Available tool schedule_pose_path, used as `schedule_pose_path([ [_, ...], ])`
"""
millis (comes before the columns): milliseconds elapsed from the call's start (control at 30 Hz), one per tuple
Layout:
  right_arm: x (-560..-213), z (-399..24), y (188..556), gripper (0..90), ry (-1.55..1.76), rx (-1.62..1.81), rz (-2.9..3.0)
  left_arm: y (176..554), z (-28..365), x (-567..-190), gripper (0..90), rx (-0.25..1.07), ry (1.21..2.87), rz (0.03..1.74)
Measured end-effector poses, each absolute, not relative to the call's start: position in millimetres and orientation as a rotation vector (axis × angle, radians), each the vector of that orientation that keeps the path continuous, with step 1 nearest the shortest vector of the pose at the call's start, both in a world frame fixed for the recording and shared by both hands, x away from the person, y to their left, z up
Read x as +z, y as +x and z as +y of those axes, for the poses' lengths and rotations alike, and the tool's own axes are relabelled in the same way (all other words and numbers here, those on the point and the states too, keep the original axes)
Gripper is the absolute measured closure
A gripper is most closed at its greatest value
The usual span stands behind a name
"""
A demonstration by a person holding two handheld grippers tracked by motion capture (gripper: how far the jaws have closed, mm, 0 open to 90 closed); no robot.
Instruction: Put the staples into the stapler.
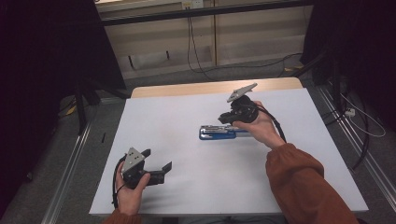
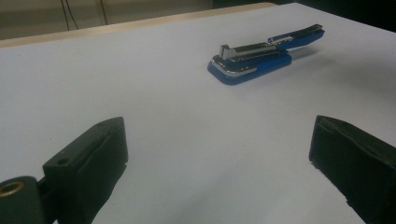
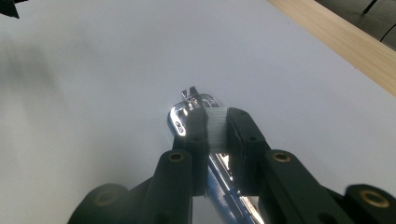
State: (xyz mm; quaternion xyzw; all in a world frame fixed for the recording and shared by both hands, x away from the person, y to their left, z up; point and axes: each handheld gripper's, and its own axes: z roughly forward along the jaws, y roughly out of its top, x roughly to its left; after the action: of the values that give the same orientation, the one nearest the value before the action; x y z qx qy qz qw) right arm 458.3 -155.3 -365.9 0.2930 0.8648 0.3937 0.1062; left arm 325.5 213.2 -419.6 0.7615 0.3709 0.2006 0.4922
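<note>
Staple strip (image 3: pixel 216 127) is clamped by right gripper (image 3: pixel 216 133) over opened stapler (image 1: pixel 219 132); loading not yet done. Left gripper (image 1: pixel 156 163) held apart, near-left.

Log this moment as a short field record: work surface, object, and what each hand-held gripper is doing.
surface: white table
object: blue stapler, opened, near table centre
strip of staples: pinched between the right jaws above the stapler's metal channel
right hand-held gripper: shut on the strip
left hand-held gripper: jaws wide open, nothing between them, apart from the stapler
</note>
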Motion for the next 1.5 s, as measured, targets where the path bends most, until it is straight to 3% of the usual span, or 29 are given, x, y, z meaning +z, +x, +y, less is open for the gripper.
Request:
schedule_pose_path([
  [1500,-382,-116,494,79.3,0.795,1.055,2.622,326,214,-420,4.6,0.479,1.856,0.903],
])
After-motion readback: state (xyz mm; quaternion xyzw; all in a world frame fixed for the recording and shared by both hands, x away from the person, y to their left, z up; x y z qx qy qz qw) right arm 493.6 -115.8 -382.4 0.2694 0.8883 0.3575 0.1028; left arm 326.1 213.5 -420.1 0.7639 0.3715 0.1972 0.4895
